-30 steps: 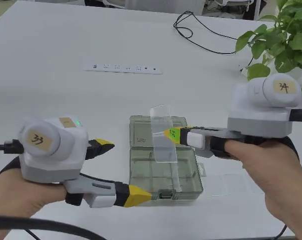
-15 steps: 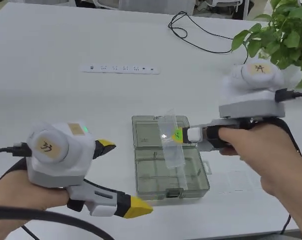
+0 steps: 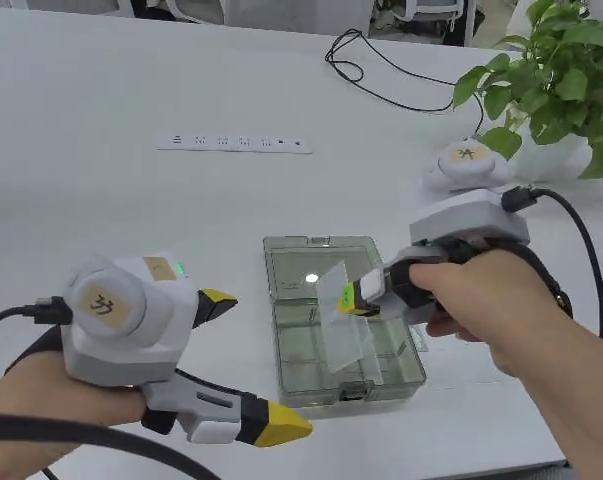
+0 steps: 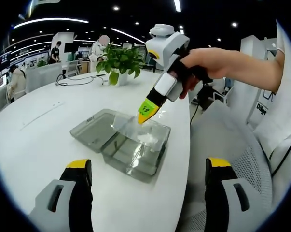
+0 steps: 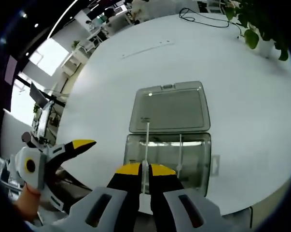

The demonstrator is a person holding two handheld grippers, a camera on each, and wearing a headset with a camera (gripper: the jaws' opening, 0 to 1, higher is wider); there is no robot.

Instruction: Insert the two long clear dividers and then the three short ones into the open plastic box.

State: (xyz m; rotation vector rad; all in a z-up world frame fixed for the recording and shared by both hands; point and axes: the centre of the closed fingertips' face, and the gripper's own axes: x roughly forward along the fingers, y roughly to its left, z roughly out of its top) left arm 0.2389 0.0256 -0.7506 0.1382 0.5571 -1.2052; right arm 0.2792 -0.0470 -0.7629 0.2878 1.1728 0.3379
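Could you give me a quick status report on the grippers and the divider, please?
Right gripper shut on clear divider, tilted over the open plastic box. Left gripper open, empty, beside the box. Nothing in the way seen.

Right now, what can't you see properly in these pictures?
- Whether the clear divider sits in a slot of the box: head view, see-through plastic blurs against see-through plastic.
- Whether more dividers lie on the table right of the box: head view, the hand with the right gripper covers it.
- The power strip's sockets: head view, too small to count.
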